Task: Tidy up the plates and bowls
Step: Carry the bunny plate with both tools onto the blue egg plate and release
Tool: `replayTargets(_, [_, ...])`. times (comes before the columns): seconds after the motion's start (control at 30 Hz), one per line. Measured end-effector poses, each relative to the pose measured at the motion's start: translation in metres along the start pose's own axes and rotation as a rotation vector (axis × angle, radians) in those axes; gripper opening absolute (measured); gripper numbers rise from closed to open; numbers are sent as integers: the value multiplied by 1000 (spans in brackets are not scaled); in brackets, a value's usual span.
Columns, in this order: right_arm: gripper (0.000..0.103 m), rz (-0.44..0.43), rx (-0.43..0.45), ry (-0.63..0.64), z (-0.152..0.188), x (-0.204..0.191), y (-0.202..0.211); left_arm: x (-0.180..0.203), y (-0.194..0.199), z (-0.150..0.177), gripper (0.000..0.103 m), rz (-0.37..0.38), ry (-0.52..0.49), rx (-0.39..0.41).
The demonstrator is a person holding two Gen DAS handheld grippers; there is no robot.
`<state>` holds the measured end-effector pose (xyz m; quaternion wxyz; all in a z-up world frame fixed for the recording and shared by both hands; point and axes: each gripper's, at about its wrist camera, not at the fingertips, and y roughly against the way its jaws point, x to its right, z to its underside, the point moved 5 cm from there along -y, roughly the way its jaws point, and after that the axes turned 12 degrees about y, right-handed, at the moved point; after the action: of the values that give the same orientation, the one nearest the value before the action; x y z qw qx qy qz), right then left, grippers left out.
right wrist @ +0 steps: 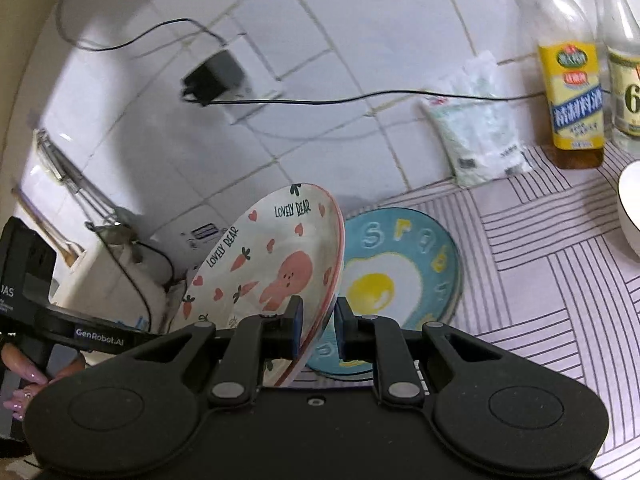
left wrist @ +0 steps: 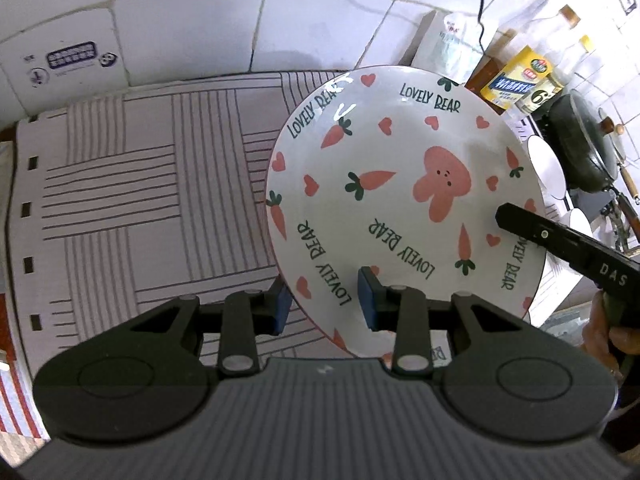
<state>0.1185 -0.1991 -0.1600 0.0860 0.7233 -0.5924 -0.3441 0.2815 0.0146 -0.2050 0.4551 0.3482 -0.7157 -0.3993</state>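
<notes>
While both grippers are on the bear plate (left wrist: 400, 184), we're carrying it tilted in the air above the striped cloth (left wrist: 132, 184).

Left gripper (left wrist: 326, 300): jaws partly open, straddling the plate's near rim, one pad on the printed face, one behind. Gap looks wider than the rim, so we can't tell whether the pads really press.

Right gripper (right wrist: 318, 326): jaws nearly closed on the opposite rim, seen edge-on from its own camera, one pad on each side. Reads as a pinch, though the far pad may sit just off the back.

Position relative to the egg plate (right wrist: 404, 276): the bear plate is up and to its left in the right camera, near edge overlapping it, not resting on it. Egg plate lies flat on the cloth. A white bowl (right wrist: 630, 208) sits well to its right, bottles (right wrist: 572, 80) behind that by the tiled wall.

Handling, our read:
- Glazed ceramic: stiff, fairly heavy, brittle, slick under the pads.
- Rim is the only place to hold it. Opposite rim points, as now, stop it swinging.
- A tilt with a loose left hold loads the right pinch; slip is the risk.
- Likely stack target is the egg plate. Level it first, set down softly, ceramic on ceramic chips.
</notes>
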Motion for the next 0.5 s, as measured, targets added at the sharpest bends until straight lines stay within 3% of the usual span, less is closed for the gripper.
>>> replayTargets(0.5, [21,-12,-125,7,-15,60,-51,17,-61,-46,34,-97,47,-101])
